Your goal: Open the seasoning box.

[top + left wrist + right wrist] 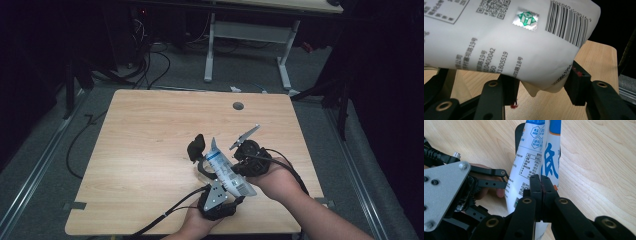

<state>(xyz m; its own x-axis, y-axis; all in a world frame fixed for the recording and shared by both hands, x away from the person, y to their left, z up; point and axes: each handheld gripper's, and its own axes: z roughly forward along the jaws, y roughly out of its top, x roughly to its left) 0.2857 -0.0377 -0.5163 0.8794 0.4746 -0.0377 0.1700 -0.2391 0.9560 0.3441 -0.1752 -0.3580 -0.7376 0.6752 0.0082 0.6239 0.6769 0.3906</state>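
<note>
White pouch (534, 157) is up: your right gripper (541, 186) pinches its edge, left gripper (541, 87) gapes around it, handover unfinished.

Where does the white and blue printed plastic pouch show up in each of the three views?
High view: the white and blue printed plastic pouch is right of centre, held above the wooden table between both grippers.
Left gripper view: its white back with the barcode spans the top, above open jaws.
Right gripper view: it stands top centre, pinched by the jaws.
Shared landmark: the wooden table.
</note>
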